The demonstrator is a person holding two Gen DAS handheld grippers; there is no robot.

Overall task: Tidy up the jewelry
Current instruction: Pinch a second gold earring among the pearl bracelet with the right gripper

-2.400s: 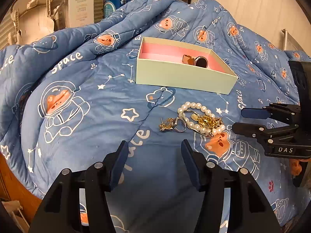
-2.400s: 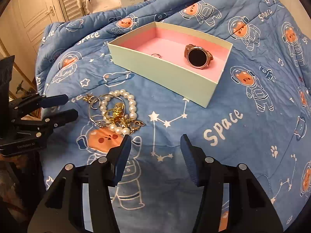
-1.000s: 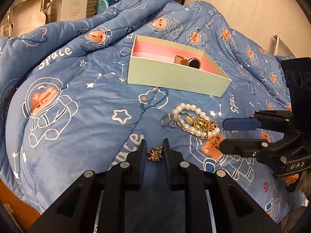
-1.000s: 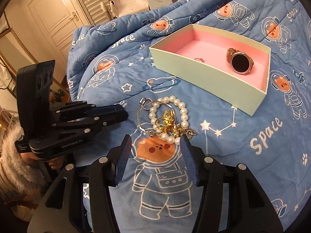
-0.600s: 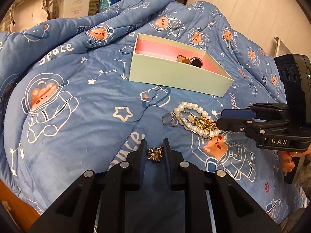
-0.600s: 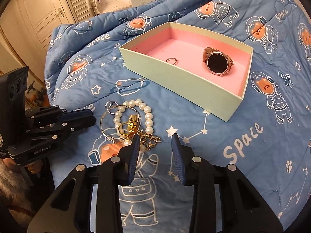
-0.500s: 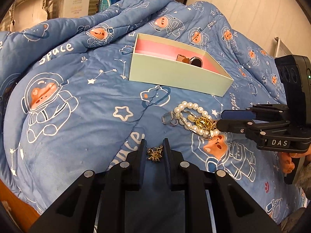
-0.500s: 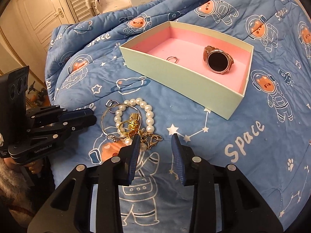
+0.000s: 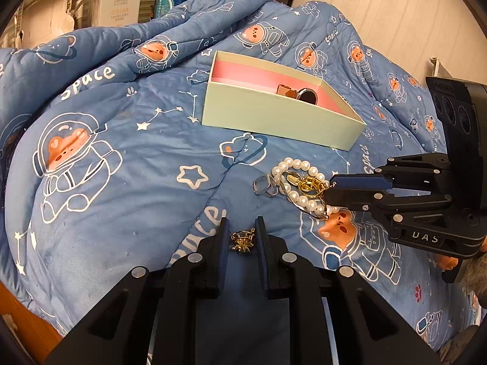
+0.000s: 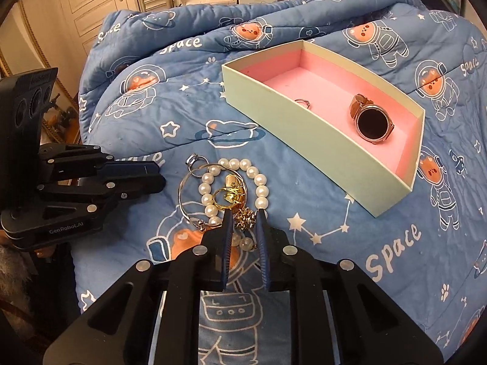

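Right claw (image 10: 243,222) has narrowed since earlier, closing on gold chain (image 10: 245,220) at pearls' (image 10: 234,164) 6 o'clock; left claw (image 9: 242,237) holds earring (image 9: 242,241).

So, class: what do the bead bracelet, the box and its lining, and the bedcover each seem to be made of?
Bead bracelet: pearl-like beads, glossy cream with highlights; real or imitation cannot be told.
Box: matte pale green card, judging by thin stiff walls and sharp corners.
Lining: flat pink, probably foam or paper.
Bedcover: soft printed fabric, puffy and creased, likely padded.
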